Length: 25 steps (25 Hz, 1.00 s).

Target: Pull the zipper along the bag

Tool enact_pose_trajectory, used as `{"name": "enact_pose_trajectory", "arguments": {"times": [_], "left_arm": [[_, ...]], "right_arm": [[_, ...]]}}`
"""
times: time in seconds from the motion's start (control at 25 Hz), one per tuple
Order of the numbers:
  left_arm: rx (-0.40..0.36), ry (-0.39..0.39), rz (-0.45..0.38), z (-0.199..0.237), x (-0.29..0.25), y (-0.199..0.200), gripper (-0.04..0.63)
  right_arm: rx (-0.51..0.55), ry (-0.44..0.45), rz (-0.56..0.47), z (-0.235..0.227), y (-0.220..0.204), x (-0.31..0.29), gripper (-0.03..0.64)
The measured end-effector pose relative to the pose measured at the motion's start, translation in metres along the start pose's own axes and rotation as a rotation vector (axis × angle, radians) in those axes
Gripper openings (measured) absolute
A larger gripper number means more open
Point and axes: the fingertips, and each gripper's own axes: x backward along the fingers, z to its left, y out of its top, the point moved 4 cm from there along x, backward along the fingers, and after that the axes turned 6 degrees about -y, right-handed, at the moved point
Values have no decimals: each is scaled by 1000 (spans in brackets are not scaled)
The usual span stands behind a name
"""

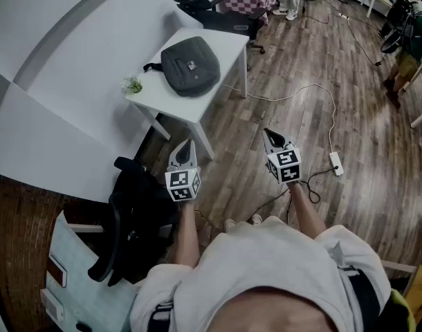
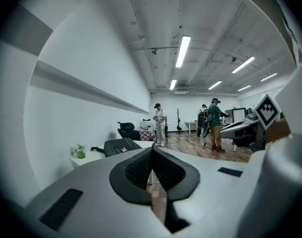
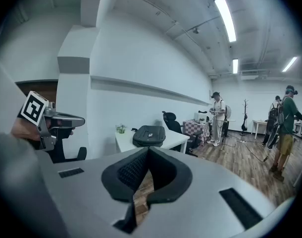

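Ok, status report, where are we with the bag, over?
Left gripper and right gripper both shut, empty, held short of the table. Bag lies on it, untouched. Plant beside bag; nothing between grippers and table.

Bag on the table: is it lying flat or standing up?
Lying flat. The dark bag rests broad side down on the white table, beside the small plant, with neither hand-held gripper near it.
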Motion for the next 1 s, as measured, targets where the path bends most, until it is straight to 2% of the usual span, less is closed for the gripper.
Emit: {"name": "enact_pose_trajectory", "arguments": {"times": [0.36, 0.68, 1.0], "left_arm": [[2, 13, 19, -3, -3, -5, 26], [-12, 26, 20, -16, -14, -2, 26], [-2, 61, 41, -29, -31, -16, 26]], "right_arm": [[9, 12, 9, -7, -4, -3, 12], [9, 34, -41, -20, -4, -9, 13], [23, 57, -34, -37, -17, -23, 14]]}}
